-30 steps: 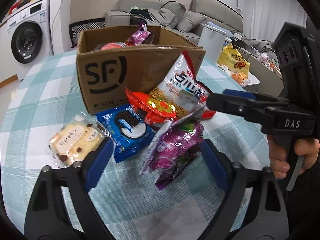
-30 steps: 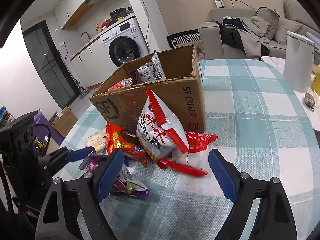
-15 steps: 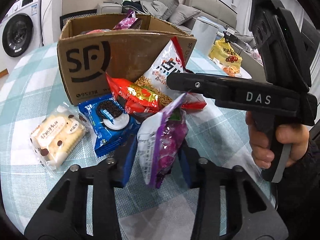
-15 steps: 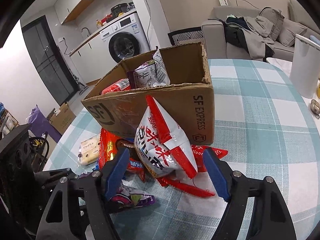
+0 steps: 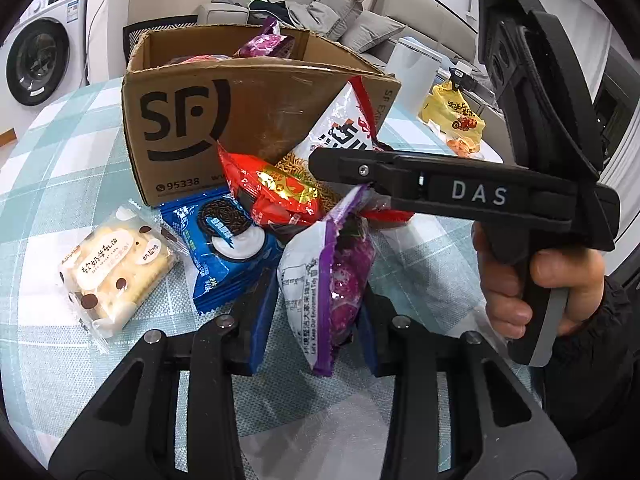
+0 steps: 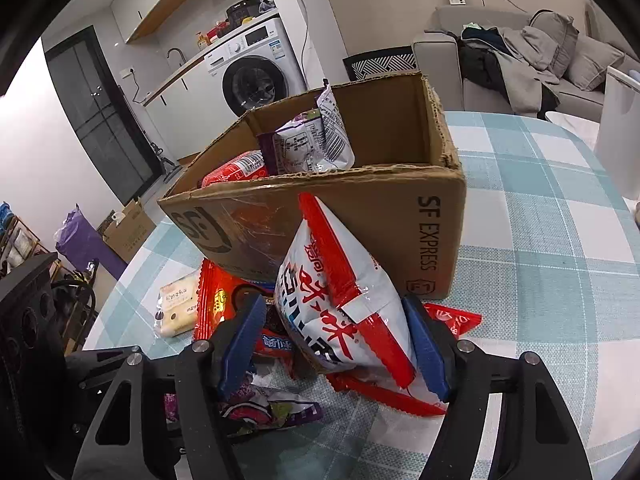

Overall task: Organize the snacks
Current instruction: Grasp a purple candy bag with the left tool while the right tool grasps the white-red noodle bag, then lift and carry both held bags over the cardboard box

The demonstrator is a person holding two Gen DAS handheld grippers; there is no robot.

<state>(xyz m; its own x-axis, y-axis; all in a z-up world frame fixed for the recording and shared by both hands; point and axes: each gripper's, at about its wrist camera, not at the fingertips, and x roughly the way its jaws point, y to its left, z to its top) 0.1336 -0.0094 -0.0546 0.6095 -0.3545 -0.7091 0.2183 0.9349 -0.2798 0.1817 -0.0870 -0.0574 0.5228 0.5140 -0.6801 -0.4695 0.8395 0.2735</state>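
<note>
Checked cloth covers the desk [image 6: 552, 264], with a sofa and a washing machine behind. An open SF box [image 5: 248, 120] stands near the middle and already holds a few packets, so it looks to be the collecting point for the snacks.

Left tool [image 5: 316, 312]: clenched on the purple bag [image 5: 332, 272]. Its blue pads press both flat faces and the bag stands on edge between them, lifted off the cloth as far as I can tell. Gripping across the thin dimension keeps a soft, slippery pouch from folding out.

Right tool [image 6: 340, 344]: pads sit either side of the white-red bag [image 6: 344, 312], which leans against the box wall. They appear to touch it, but I cannot tell whether it is squeezed or only bracketed. The lean presents both faces, which explains the level approach.

Loose on the desk, in front of the box: red packet [image 5: 276, 188], Oreo pack [image 5: 228, 248], biscuit pack [image 5: 116, 268]. All lie flat; the red packet overlaps the Oreo pack.

Judgement: early to mid task, several packets outside. Risk: the two tools work close together and could collide over the box.
</note>
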